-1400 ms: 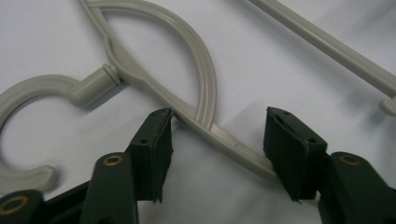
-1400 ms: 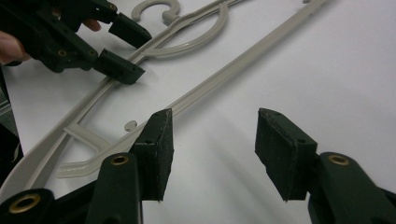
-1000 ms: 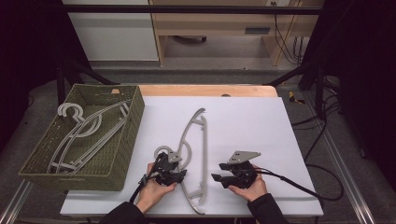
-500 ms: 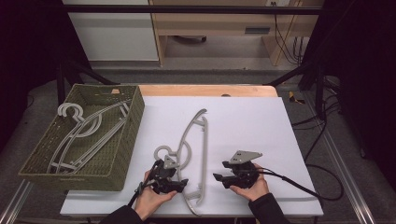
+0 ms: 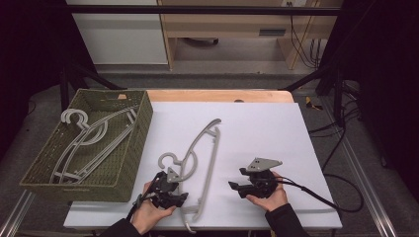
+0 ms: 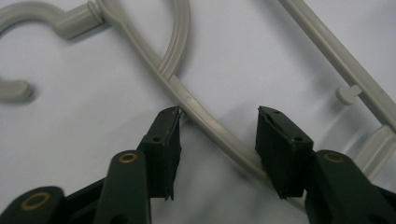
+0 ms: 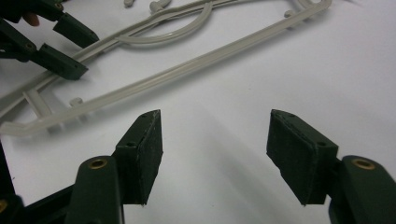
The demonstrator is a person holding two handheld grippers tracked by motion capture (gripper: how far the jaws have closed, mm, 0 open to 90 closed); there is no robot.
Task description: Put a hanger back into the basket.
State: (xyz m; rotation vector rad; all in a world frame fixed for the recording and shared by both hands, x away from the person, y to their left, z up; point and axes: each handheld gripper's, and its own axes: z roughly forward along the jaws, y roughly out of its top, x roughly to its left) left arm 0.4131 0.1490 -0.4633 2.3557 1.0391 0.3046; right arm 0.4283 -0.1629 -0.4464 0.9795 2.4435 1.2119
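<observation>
A woven green basket [image 5: 129, 143] holds perhaps three grey hangers [image 5: 86, 140] at the table's [image 5: 257, 128] left.

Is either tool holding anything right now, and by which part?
Nothing is held. The left tool straddles the hanger arm near its hook, jaws having just narrowed, unclamped; the right tool is open.

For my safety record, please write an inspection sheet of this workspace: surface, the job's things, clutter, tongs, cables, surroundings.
Surface: white table top, bare around the work.
Job's things: grey hanger lying flat on the table; more grey hangers inside the green basket at the left edge.
Clutter: nothing seen.
Tongs: left tongs open, jaws astride one arm of the hanger, having just been closing; right tongs open over bare table, having just been opening, nothing between the jaws.
Cables: black cable trailing from the right tongs off the table's right edge.
Surroundings: wooden furniture behind the table; dark floor.
</observation>
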